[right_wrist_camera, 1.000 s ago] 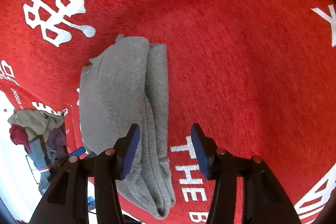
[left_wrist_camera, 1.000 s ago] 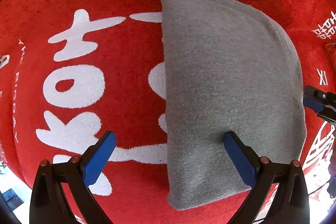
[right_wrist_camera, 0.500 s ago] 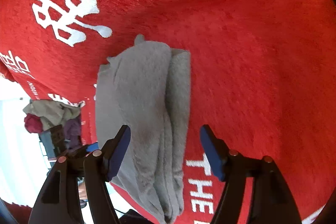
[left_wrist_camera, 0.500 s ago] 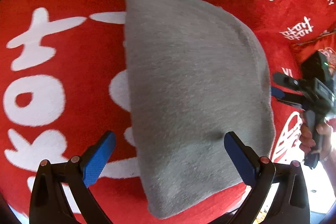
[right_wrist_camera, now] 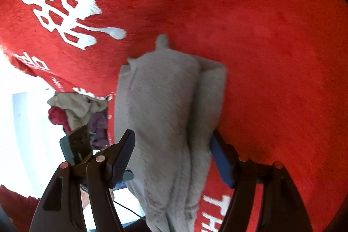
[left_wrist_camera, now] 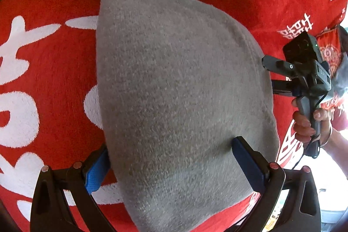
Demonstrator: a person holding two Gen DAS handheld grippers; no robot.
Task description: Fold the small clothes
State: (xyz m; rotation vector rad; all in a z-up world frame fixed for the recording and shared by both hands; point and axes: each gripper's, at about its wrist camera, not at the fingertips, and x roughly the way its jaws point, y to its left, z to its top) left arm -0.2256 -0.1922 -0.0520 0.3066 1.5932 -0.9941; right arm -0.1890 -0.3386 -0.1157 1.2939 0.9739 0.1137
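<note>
Between the blue pads of the left gripper (left_wrist_camera: 171, 160) sits the near end of the folded grey garment (left_wrist_camera: 178, 88), and those jaws are spread wide, one pad at the cloth's left edge, the other pressing onto its top surface toward the right. Whether they pinch anything I cannot tell; the cloth simply fills the gap. Over on the other side, the right gripper (right_wrist_camera: 174, 158) is also spread wide, its two pads flanking the layered edge of the same garment, the left pad against the upper fold and the right pad tucked at the lower layers. Stacked folds show clearly from this side, several thicknesses lying one on another.

Moving outward: the garment lies flat on a red cloth with white lettering (left_wrist_camera: 54, 58), large Chinese characters and some Latin capitals running across it. From the left wrist view, the right gripper shows at the garment's far right edge, a black camera block on top and the person's right hand (left_wrist_camera: 308, 121) wrapped round the handle. From the right wrist view, past the edge of the red cloth, a heap of mixed clothes (right_wrist_camera: 80, 112) sits in beige, dark red and purple, against a bright, washed-out background.
</note>
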